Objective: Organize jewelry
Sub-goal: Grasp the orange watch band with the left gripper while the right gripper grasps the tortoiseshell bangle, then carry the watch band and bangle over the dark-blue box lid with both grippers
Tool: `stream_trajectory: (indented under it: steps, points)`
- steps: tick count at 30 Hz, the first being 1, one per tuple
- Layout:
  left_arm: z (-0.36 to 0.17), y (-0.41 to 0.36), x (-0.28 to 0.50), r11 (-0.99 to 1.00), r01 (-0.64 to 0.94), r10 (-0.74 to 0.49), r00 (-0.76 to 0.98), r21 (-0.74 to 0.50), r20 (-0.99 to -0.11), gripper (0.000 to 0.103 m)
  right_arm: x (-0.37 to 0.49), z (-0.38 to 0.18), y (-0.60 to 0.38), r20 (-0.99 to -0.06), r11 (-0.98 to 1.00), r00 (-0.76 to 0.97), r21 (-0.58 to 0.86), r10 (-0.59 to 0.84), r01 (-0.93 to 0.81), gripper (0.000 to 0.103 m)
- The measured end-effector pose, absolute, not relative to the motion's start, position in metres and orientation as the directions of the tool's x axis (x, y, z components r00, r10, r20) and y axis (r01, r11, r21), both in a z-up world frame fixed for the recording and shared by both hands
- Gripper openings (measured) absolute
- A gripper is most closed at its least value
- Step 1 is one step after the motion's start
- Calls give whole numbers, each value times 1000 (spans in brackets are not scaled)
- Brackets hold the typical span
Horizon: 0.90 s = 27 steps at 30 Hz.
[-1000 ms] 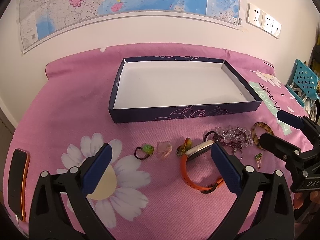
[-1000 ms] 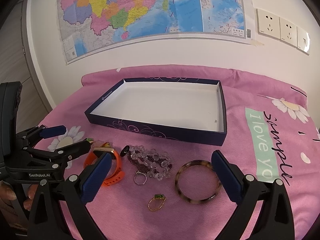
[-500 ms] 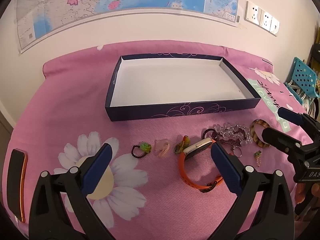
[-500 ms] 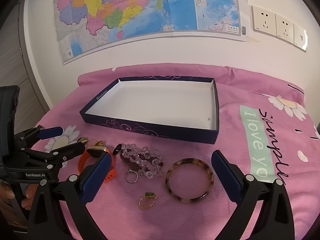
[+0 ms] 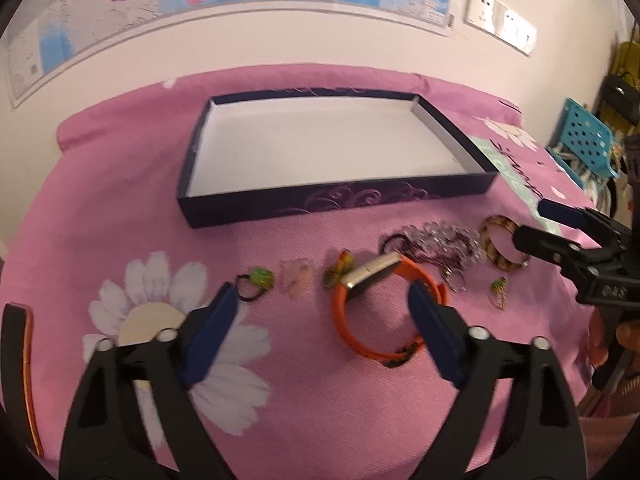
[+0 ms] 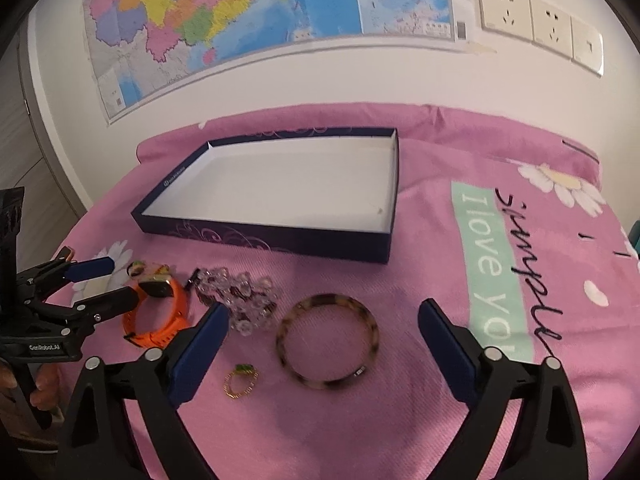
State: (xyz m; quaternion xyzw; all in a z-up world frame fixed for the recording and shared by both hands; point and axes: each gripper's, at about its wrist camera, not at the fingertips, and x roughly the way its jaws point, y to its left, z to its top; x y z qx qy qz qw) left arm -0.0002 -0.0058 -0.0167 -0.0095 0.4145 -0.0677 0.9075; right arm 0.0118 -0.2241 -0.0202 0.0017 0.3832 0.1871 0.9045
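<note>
- The coloured wall map [image 6: 256, 20] is cut off by the upper edge of both views, its print too small to read.
- The black, orange-edged flat object [image 5: 22, 364] at lower left of the left wrist view runs out of frame.
- The blue perforated plastic crate [image 5: 586, 142] at right is partly hidden.
- The small pale pink trinket [image 5: 296, 278] is too blurred to identify.

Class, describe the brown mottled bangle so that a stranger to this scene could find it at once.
Start at the shallow dark blue box on the pink bedspread. In front of its near wall lies a row of jewellery; the bangle is the large rigid ring at the row's right end, beside the clear beads. Only it is mottled brown.
</note>
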Motion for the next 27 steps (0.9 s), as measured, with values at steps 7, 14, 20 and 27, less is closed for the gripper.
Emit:
stream_trajectory:
  steps: [7,14,20,27]
  points:
    - [-24,-15,1,975,192,-211,606,-116,-767,59,20,-33,-234,-735,927,581,182,350,-329,56]
    - [-34,-15,6,969,198,-238,561,-151,-793,33,29,-38,-232,-756,929,564,161,333,-333,35]
    - [-33,-14,6,975,188,-203,565,-115,-799,12,34,-38,-234,-767,936,568,120,298,-330,7]
    - [-22,-12,2,971,215,-216,586,-108,-781,11,31,-28,-240,-739,924,578,162,346,-346,6]
